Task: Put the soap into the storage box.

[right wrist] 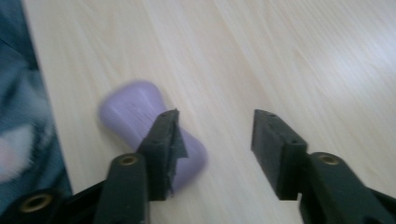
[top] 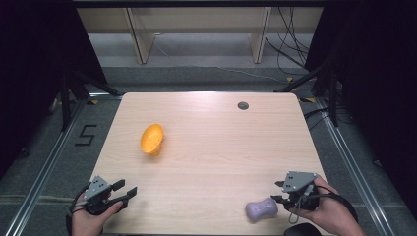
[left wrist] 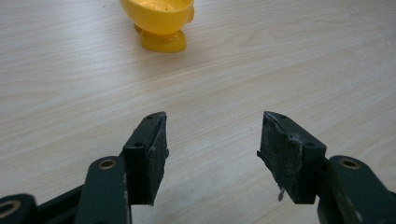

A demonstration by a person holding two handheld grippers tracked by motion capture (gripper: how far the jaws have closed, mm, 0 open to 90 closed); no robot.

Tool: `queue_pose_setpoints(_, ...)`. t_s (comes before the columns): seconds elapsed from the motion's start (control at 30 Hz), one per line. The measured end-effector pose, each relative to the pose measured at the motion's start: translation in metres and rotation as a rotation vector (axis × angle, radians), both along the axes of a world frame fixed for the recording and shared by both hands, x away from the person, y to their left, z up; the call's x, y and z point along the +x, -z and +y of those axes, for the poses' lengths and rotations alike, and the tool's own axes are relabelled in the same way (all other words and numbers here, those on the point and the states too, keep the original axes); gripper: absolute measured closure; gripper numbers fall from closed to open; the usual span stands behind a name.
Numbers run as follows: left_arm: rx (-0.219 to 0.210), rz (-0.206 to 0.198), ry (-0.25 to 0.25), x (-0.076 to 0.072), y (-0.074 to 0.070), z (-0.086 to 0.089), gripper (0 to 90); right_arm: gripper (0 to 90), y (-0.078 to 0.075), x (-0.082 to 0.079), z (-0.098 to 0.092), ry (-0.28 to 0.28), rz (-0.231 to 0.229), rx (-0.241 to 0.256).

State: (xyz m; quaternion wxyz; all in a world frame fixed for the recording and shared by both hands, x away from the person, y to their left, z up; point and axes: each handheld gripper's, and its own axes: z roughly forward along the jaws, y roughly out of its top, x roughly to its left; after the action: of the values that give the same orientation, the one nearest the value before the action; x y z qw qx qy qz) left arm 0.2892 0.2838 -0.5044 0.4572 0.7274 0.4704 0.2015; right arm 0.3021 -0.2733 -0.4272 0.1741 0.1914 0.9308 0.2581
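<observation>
- Your right gripper [top: 282, 191] is nearest the purple dumbbell-shaped block [top: 261, 209]: the block lies just beside its jaws, toward your left gripper [top: 126, 191], near the table [top: 216, 147] front edge.
- Its long axis runs roughly across the table, narrow waist mid-length.
- Smooth, rounded, matte plastic look.
- Both grippers wide, holding nothing.
- The yellow cup [top: 152, 139], glossy, sits well apart from the block.

A light wooden desk [top: 211, 162] has a small round grey grommet [top: 243, 105] near its far edge. Black cables [top: 287, 46] trail over the grey floor [top: 196, 73] beyond, and a black numeral five [top: 86, 134] marks the floor at left.
</observation>
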Motion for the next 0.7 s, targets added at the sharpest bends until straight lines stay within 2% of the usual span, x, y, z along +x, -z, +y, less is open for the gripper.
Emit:
queue_pose_setpoints(0.07, 0.011, 0.0, 0.013, 0.003, 0.0, -0.002, 40.5, 55.0, -0.001, 0.0, -0.001, 0.003, 0.013, -0.015)
queue_pose_setpoints(0.13, 0.018, -0.001, 0.024, 0.005, 0.0, -0.004, 40.2, 54.9, -0.003, -0.003, 0.001, 0.009, 0.028, -0.076)
queue_pose_setpoints(0.17, 0.019, 0.002, 0.02, 0.006, 0.0, -0.006, 40.0, 54.1, -0.004, -0.005, 0.004, -0.006, 0.041, -0.132)
queue_pose_setpoints(0.2, 0.014, 0.003, 0.023, 0.007, 0.0, -0.006, 40.0, 53.4, -0.005, -0.007, 0.006, 0.01, 0.054, -0.144)
queue_pose_setpoints(0.23, 0.014, 0.003, 0.023, 0.007, 0.0, -0.006, 40.0, 52.2, -0.004, -0.007, 0.008, -0.018, 0.057, -0.162)
queue_pose_setpoints(0.33, 0.023, -0.008, 0.026, 0.007, -0.002, -0.006, 39.9, 49.9, -0.003, -0.008, 0.014, -0.048, 0.061, -0.178)
queue_pose_setpoints(0.37, 0.017, -0.008, 0.025, 0.007, -0.002, -0.006, 39.8, 47.6, -0.002, -0.008, 0.021, -0.095, 0.068, -0.199)
queue_pose_setpoints(0.4, 0.032, -0.007, 0.027, 0.006, -0.002, -0.004, 39.6, 46.0, -0.001, -0.008, 0.023, -0.116, 0.072, -0.209)
queue_pose_setpoints(0.47, 0.028, -0.009, 0.026, 0.006, -0.002, -0.004, 39.4, 43.4, 0.001, -0.006, 0.029, -0.175, 0.089, -0.236)
queue_pose_setpoints(0.53, 0.028, -0.007, 0.022, 0.006, -0.002, -0.004, 39.3, 41.6, 0.001, -0.005, 0.032, -0.192, 0.096, -0.248)
queue_pose_setpoints(0.57, 0.031, -0.014, 0.024, 0.006, -0.002, -0.004, 39.1, 39.3, 0.002, -0.003, 0.035, -0.211, 0.107, -0.265)
queue_pose_setpoints(0.6, 0.03, -0.014, 0.023, 0.006, -0.002, -0.004, 39.1, 38.4, 0.002, 0.0, 0.038, -0.223, 0.108, -0.303)
queue_pose_setpoints(0.63, 0.022, -0.015, 0.021, 0.006, -0.002, -0.005, 38.9, 37.6, 0.002, 0.004, 0.042, -0.262, 0.106, -0.344)
queue_pose_setpoints(0.7, 0.014, -0.01, 0.015, 0.006, -0.002, -0.005, 38.8, 37.2, 0.002, 0.006, 0.045, -0.281, 0.116, -0.358)
